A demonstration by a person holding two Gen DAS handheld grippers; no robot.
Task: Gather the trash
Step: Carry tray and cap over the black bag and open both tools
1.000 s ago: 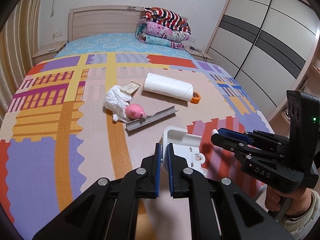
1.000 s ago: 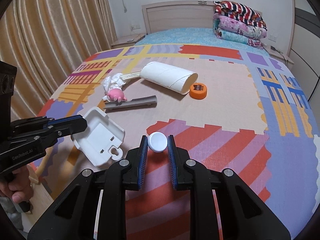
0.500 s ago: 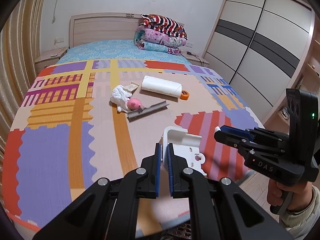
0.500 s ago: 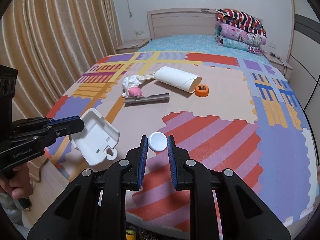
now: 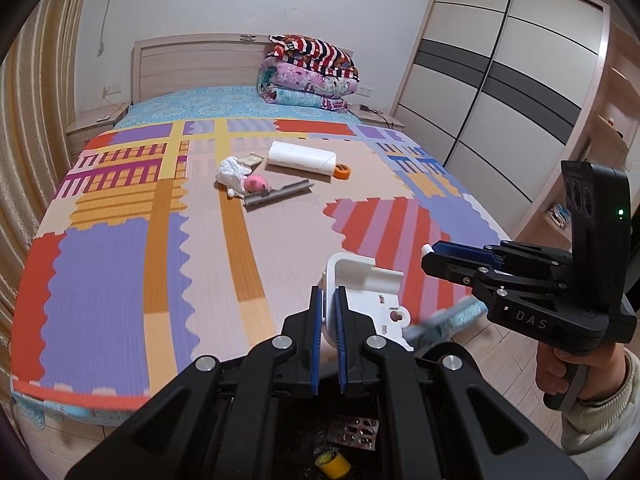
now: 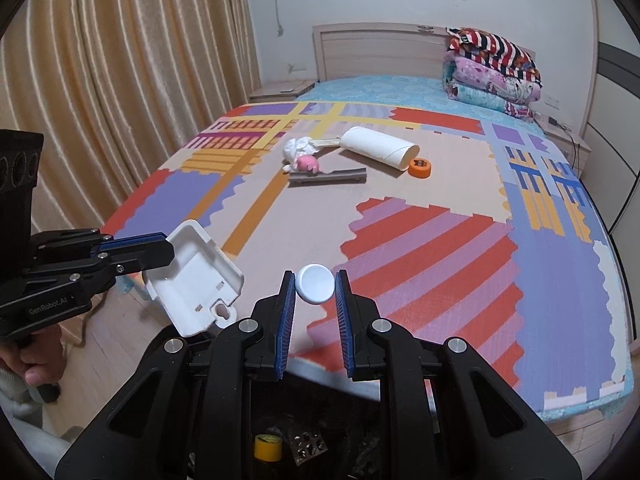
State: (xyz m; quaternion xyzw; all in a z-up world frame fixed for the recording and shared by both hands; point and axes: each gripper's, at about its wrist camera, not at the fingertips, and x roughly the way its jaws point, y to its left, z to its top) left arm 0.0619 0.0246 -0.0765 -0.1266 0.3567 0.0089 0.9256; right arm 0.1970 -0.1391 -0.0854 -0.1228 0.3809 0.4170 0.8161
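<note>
the left gripper (image 5: 329,312) is closed on one wall of a white plastic tray (image 5: 372,292), held clear of the bed's foot edge. thin moulded plastic is judged light and stiff; an edge hold suits it. below, a dark bin (image 5: 344,436), as far as can be made out, holds a yellow tape roll (image 5: 333,465). the right gripper (image 6: 315,294) is clamped across the rim of a small white round cap (image 6: 315,283), judged light, smooth and liable to slip. remaining litter is left mid-bed (image 6: 440,248): crumpled tissue (image 6: 298,147), paper roll (image 6: 380,147).
</note>
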